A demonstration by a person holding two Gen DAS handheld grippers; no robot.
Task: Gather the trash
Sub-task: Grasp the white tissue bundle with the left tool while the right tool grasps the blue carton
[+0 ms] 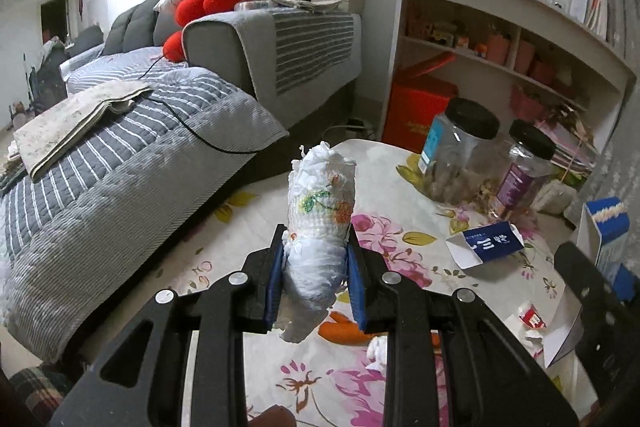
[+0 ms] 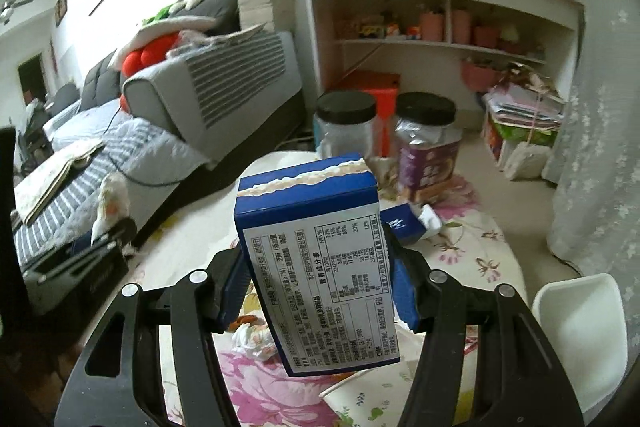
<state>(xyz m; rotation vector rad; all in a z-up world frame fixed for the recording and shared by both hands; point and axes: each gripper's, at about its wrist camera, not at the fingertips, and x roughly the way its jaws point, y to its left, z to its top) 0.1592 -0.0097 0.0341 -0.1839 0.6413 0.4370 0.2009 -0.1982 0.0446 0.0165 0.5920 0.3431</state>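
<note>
Jaws grip rolled diaper (image 1: 318, 223) and blue carton (image 2: 316, 263)

Left tool (image 1: 316, 267) and right tool (image 2: 320, 291) both clamped, raised

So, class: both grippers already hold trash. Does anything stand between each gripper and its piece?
No. The left gripper is closed directly on the rolled diaper, and the right gripper directly on the blue box; nothing sits between pads and trash. No bin shows in either view, so the onward path cannot be judged.
</note>
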